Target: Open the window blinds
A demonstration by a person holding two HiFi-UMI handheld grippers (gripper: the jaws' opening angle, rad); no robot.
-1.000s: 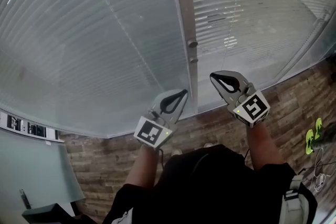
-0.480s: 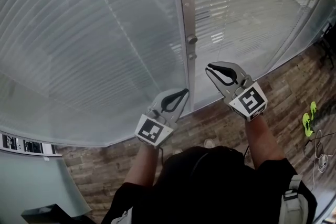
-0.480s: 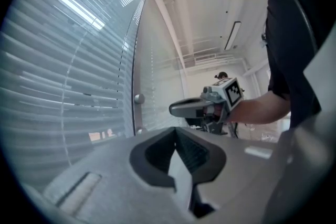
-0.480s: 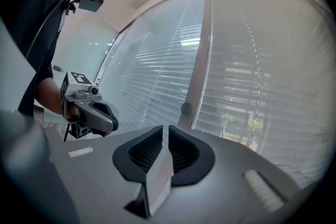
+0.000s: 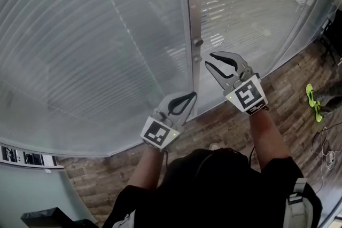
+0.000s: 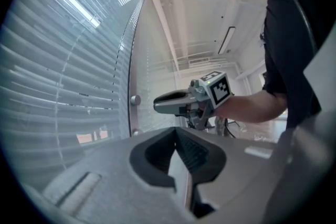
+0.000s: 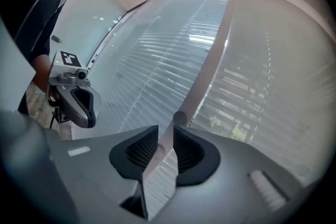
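Head view: window blinds [image 5: 96, 50] cover the glass ahead; the left claw [image 5: 188, 95] sits low, jaws together, near them. The right claw [image 5: 209, 60], just opening, hovers beside a knob [image 5: 197, 41] on the window post [image 5: 193, 2]. Right gripper view: parted jaws hold nothing; knob and blinds lie just beyond.
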